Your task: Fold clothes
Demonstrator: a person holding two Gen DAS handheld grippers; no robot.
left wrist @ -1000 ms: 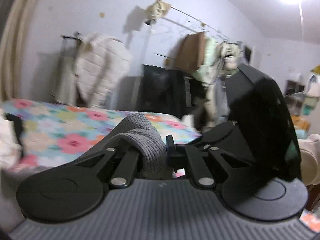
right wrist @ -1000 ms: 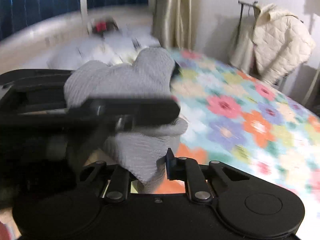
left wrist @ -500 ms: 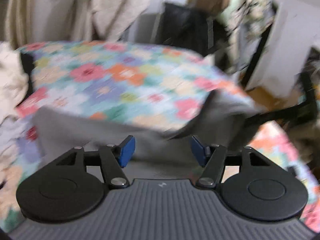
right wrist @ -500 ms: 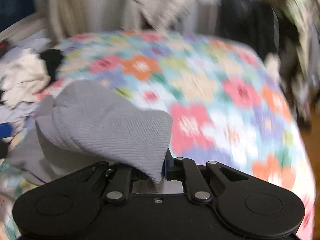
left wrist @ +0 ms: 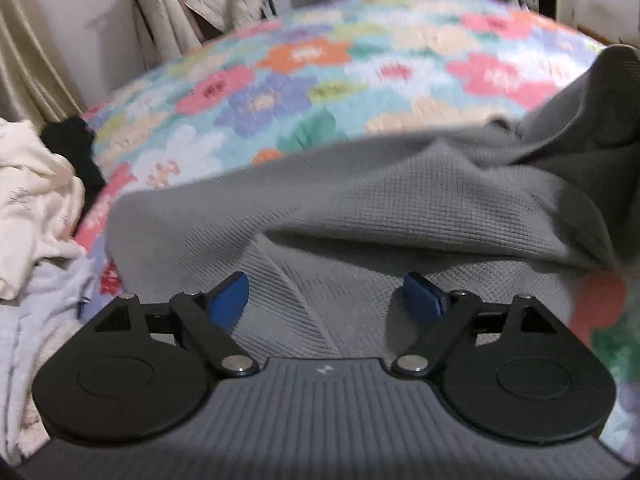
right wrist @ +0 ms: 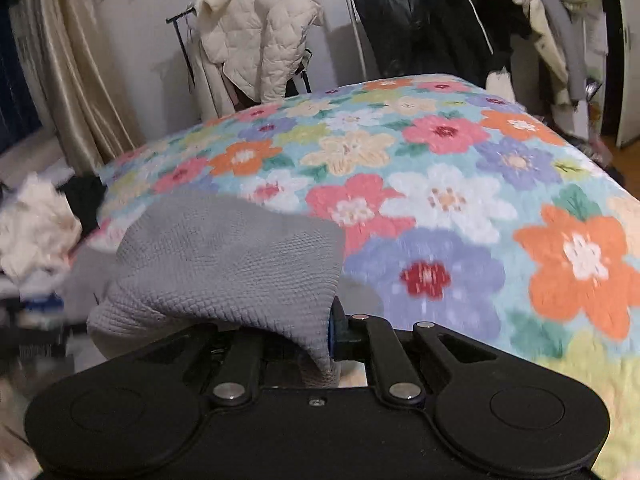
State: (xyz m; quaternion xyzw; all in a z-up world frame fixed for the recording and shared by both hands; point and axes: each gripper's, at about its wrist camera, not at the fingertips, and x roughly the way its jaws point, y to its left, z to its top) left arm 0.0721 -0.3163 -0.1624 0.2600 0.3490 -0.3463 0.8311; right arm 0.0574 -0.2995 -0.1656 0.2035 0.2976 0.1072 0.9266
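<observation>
- Bedroom, bed under flower-patterned quilt [right wrist: 440, 184].
- Left claw [left wrist: 326, 296]: blue pads opening, pressing nothing; grey waffle-knit garment [left wrist: 400, 208] lies rumpled on the quilt beneath and beyond.
- Right claw [right wrist: 320, 336]: pressed together, pinching the garment's edge.
- Cream quilted jacket [right wrist: 260, 36] hangs behind.

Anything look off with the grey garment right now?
The grey garment lies rumpled on the flowered bedspread, one fold doubled over. The left gripper is opening, clear of it; the right gripper pinches a corner.
</observation>
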